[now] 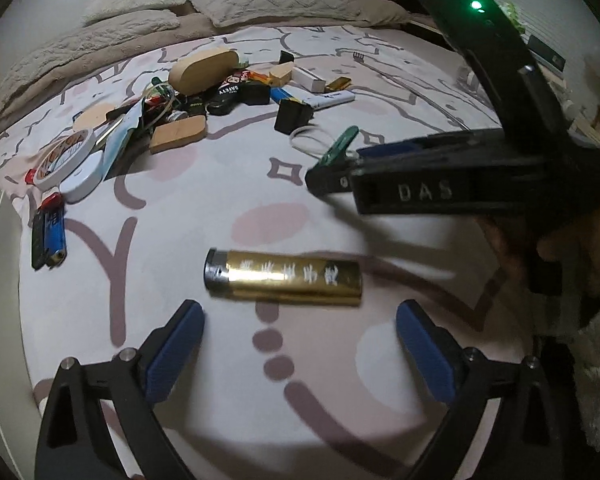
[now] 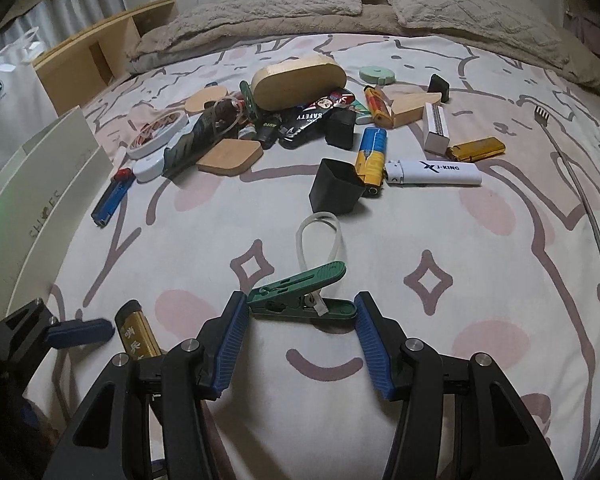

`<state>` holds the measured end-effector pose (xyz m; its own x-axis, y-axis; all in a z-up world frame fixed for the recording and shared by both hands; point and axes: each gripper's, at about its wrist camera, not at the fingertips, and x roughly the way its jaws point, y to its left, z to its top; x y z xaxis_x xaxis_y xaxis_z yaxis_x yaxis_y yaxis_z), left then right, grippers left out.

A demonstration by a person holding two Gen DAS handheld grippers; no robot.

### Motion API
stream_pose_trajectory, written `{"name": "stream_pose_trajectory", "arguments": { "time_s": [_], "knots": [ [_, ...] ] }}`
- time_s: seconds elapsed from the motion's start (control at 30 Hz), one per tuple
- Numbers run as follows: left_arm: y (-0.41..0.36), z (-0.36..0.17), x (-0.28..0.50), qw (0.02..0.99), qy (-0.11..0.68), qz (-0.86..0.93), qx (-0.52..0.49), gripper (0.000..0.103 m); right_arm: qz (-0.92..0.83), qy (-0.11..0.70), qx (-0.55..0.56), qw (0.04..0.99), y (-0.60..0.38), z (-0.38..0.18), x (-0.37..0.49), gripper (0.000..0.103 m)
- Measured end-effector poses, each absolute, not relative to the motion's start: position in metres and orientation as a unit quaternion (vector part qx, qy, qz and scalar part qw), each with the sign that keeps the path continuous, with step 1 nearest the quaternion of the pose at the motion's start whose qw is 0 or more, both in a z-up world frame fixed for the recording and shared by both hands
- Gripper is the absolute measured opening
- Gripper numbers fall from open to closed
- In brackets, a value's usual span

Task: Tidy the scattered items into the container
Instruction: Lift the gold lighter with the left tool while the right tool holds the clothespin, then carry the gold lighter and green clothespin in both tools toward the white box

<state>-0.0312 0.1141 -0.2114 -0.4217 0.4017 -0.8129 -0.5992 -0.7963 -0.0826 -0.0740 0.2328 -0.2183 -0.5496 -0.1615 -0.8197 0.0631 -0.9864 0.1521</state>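
A gold lighter [image 1: 284,278] lies crosswise on the patterned bedspread, just ahead of my left gripper [image 1: 300,344]. That gripper is open wide, and its blue pads [image 1: 176,344] stand apart from the lighter. In the right wrist view, the right gripper [image 2: 300,308] has its pad tips against both ends of a green clip [image 2: 300,294] that carries a white looped tie [image 2: 320,236]. From the left wrist, the right gripper [image 1: 332,176] reaches in from the right with the clip [image 1: 338,146] at its tip. A white shoe box [image 2: 40,200] stands at the left.
A heap of items fills the bed's middle: a wooden oval case [image 2: 298,82], tape roll [image 2: 156,136], black cup [image 2: 336,192], white lighter [image 2: 434,172], blue-yellow lighter [image 2: 370,160], another gold lighter [image 2: 476,150]. A blue lighter [image 1: 54,236] lies near the left edge. Pillows sit behind.
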Motion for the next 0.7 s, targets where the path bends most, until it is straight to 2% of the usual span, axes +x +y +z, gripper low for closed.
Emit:
{"name": "stream_pose_trajectory", "arguments": {
  "time_s": [0.33, 0.4, 0.43, 0.7],
  "knots": [
    [0.116, -0.216, -0.045, 0.301, 0.116, 0.840, -0.436, 0.095, -0.876, -0.044, 0.477, 0.058, 0.229, -0.217, -0.074, 0.054],
    [0.116, -0.215, -0.046, 0.298, 0.121, 0.842, -0.433, 0.083, -0.876, -0.040, 0.477, 0.056, 0.227, -0.217, -0.074, 0.054],
    [0.115, -0.214, -0.046, 0.296, 0.121, 0.843, -0.432, 0.082, -0.876, -0.040, 0.476, 0.057, 0.228, -0.217, -0.073, 0.054],
    [0.112, -0.207, -0.043, 0.290, 0.119, 0.851, -0.421, 0.081, -0.880, -0.038, 0.470, 0.053, 0.229, -0.211, -0.072, 0.054]
  ]
}}
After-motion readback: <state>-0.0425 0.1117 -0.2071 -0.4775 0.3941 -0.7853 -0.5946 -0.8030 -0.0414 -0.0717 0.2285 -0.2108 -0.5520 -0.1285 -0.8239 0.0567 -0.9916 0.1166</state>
